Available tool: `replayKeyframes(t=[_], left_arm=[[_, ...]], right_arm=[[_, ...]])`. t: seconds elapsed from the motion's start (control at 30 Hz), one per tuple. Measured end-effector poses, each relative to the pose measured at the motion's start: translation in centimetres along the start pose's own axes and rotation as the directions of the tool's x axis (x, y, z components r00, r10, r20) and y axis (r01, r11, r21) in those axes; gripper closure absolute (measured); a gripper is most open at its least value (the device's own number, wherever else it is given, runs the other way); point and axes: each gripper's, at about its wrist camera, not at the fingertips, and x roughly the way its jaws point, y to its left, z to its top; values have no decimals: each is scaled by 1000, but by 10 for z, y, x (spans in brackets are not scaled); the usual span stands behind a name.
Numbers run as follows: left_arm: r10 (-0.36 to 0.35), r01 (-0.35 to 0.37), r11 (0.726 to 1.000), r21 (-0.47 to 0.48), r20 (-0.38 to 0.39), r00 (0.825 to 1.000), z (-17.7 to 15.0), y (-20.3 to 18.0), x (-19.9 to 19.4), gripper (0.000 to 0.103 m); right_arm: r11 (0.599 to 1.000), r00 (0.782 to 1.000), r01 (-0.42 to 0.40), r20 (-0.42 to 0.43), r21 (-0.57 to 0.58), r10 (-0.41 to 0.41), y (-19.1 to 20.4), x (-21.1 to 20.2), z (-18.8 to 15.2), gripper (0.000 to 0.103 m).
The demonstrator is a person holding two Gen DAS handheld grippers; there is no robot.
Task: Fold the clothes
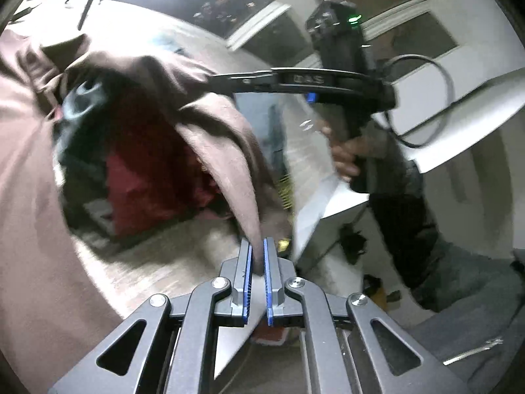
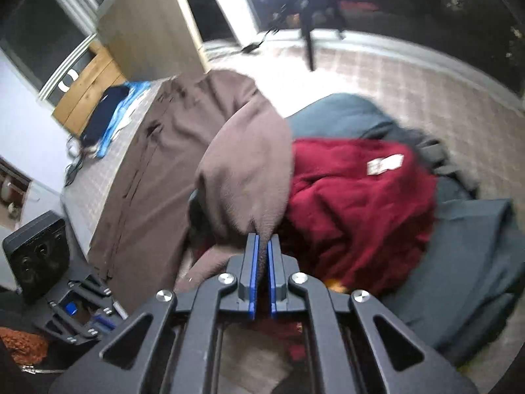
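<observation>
Both tongs clamped on the brown garment [image 2: 242, 164]: left gripper [image 1: 257, 252] and right gripper [image 2: 261, 246] each pinch an edge, cloth lifted over the maroon garment [image 2: 361, 203] in the near-right pile. Risk: thin pinches slip, or trailing fabric snags that pile.

Only blurry "DAS" on other gripper [image 1: 308, 80].

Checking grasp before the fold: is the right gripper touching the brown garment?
Touching. The right wrist view shows the right gripper with jaws pinched on the brown garment.
</observation>
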Motion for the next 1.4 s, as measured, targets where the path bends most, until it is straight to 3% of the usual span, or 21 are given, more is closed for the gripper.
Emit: replayKeyframes(t=[0.1, 0.17, 0.23, 0.3, 0.37, 0.5, 0.6, 0.67, 0.7, 0.8, 0.87, 1.0, 1.03, 1.1, 1.17, 1.33, 1.4], left_arm=[[-43, 43, 999, 20, -9, 999, 4, -8, 8, 97], [-35, 37, 999, 33, -58, 998, 0, -14, 26, 97], [-2, 8, 999, 53, -112, 994, -6, -13, 36, 98], [-5, 12, 998, 55, -130, 991, -10, -11, 35, 97], [-32, 39, 998, 44, -136, 990, -14, -8, 30, 97], [-23, 26, 999, 24, -141, 990, -17, 0, 21, 97], [30, -26, 999, 28, -157, 987, -18, 5, 12, 97], [88, -80, 995, 52, -158, 984, -19, 6, 4, 89], [115, -106, 993, 60, -158, 981, -19, 9, -2, 85], [167, -161, 985, 54, -151, 974, -15, 23, -20, 85], [190, -187, 982, 39, -144, 971, -10, 31, -33, 84], [255, -253, 967, 35, -114, 960, -3, 44, -56, 82], [259, -257, 966, 29, -105, 960, -4, 47, -59, 82], [262, -262, 965, 15, -83, 961, -7, 50, -71, 82], [263, -263, 965, 2, -64, 963, -12, 52, -81, 82], [258, -260, 964, -57, -43, 965, -31, 64, -86, 79], [272, -274, 959, -73, -41, 962, -41, 69, -88, 79]], right_arm=[[991, 997, 19, 67, 131, -28, -26, -8, 4, 98], [981, 994, 100, 35, 166, -107, -37, -5, -1, 94], [978, 997, 72, 19, 196, -78, -42, -3, -14, 90], [976, 999, 42, 7, 214, -44, -40, -5, -34, 65], [973, 1000, -1, -9, 230, 3, -34, -2, -60, 49], [934, 995, -72, -43, 351, 93, -24, 13, -125, 48], [864, 989, -138, 20, 485, 146, -26, 14, -172, 48], [837, 987, -152, 43, 526, 153, -22, 16, -194, 48], [835, 988, -146, 44, 530, 146, -20, 17, -200, 48], [840, 995, -101, 52, 534, 87, -15, 25, -204, 48], [846, 993, -114, 84, 521, 82, -12, 31, -198, 48], [889, 996, -38, 90, 457, -4, -8, 50, -183, 48], [896, 996, -31, 86, 444, -8, -7, 53, -181, 50], [903, 996, -34, 88, 429, -4, -4, 51, -177, 103], [903, 994, -58, 112, 425, 11, -2, 39, -172, 102], [935, 970, -32, 236, 354, -56, 8, -32, -132, 102], [947, 956, 49, 258, 318, -136, 12, -56, -105, 101]])
